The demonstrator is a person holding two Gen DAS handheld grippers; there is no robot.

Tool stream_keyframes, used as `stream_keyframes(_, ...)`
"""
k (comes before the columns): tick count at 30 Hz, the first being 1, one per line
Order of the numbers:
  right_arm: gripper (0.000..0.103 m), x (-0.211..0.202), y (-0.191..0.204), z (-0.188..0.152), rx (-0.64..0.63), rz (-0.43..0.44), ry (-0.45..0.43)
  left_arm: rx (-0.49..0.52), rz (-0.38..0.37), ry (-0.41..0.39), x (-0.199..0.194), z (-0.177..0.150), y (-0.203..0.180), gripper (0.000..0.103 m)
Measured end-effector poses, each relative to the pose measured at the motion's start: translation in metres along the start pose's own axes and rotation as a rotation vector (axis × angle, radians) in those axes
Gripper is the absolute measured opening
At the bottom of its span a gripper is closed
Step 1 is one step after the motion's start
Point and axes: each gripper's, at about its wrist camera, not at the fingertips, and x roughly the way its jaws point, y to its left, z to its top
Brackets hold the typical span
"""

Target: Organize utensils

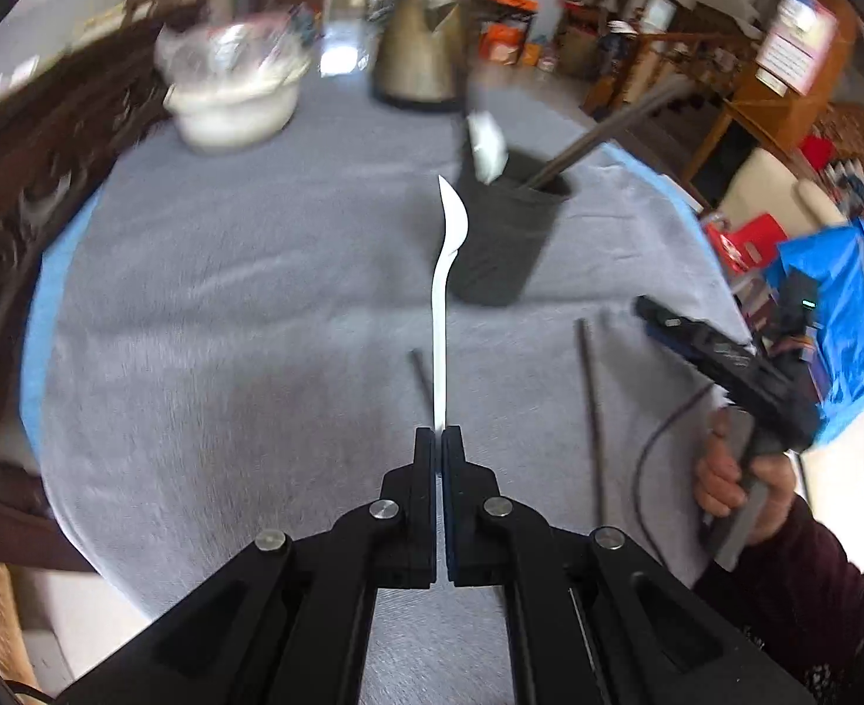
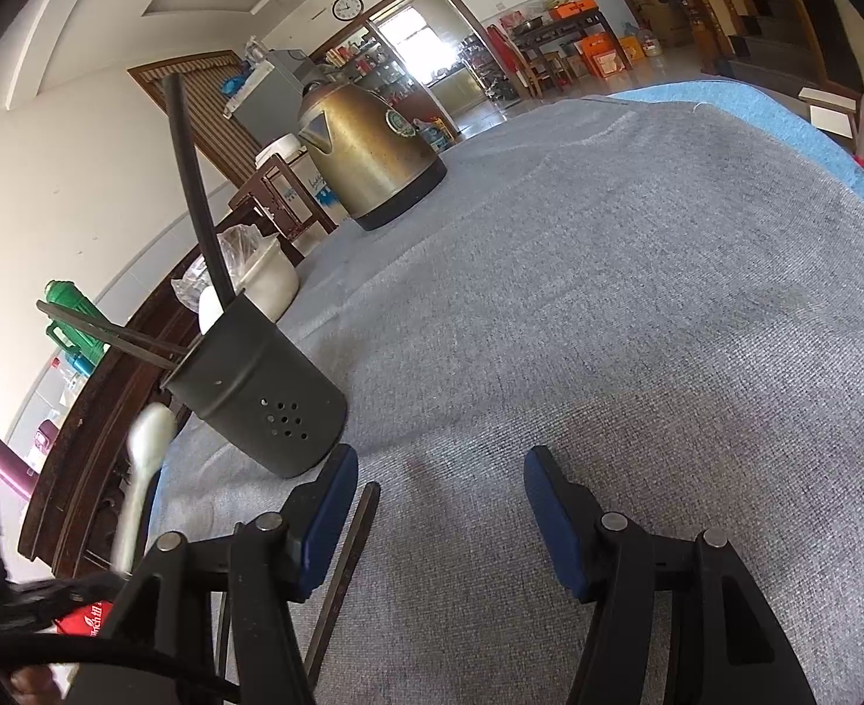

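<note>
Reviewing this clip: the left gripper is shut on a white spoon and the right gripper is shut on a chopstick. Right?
Not quite. The right gripper is open and empty, as the right wrist view shows; a chopstick lies on the cloth beside one finger. The left gripper is shut on the white spoon.

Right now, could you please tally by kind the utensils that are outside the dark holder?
White spoon, held in the left gripper: 1
Dark chopsticks, lying on the grey cloth: 2
Total: 3
</note>
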Motion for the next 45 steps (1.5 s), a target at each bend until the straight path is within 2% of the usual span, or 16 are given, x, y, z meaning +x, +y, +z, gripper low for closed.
stream_keyframes(3, 0.063, -0.001, 0.000, 0.000, 0.001, 0.003, -0.005, 0.084, 0.022, -0.013, -0.017, 0.014, -0.022, 0.002)
stream_keyframes(6, 0.063, -0.002, -0.001, 0.000, 0.003, 0.008, -0.008, 0.125, 0.025, -0.010, -0.022, 0.032, -0.038, 0.002)
stream_keyframes(10, 0.063, -0.004, -0.003, -0.001, 0.009, 0.016, -0.011, 0.141, 0.035, -0.101, -0.030, 0.046, -0.048, 0.002)
stream_keyframes(13, 0.063, -0.005, -0.004, 0.000, 0.014, 0.026, -0.007, 0.107, 0.028, -0.148, -0.024, 0.062, -0.052, 0.002)
stream_keyframes(17, 0.063, -0.004, -0.004, 0.000, 0.012, 0.031, -0.004, 0.011, 0.023, -0.193, -0.005, 0.087, -0.050, 0.002)
stream_keyframes(21, 0.063, -0.003, -0.003, 0.000, 0.006, 0.027, -0.004, -0.094, -0.013, -0.214, 0.019, 0.113, -0.048, 0.002)
stream_keyframes(25, 0.063, -0.003, -0.003, 0.001, 0.006, 0.028, -0.003, -0.144, -0.019, -0.248, 0.039, 0.134, -0.049, 0.002)
stream_keyframes(28, 0.063, -0.002, -0.003, 0.001, 0.008, 0.030, -0.002, -0.151, -0.005, -0.242, 0.055, 0.141, -0.052, 0.002)
stream_keyframes(37, 0.063, -0.003, -0.006, 0.002, 0.019, 0.040, -0.001, -0.064, 0.155, -0.161, 0.095, 0.136, -0.063, 0.002)
stream_keyframes(45, 0.063, -0.002, -0.007, 0.002, 0.026, 0.041, -0.002, 0.040, 0.190, -0.046, 0.113, 0.133, -0.076, 0.002)
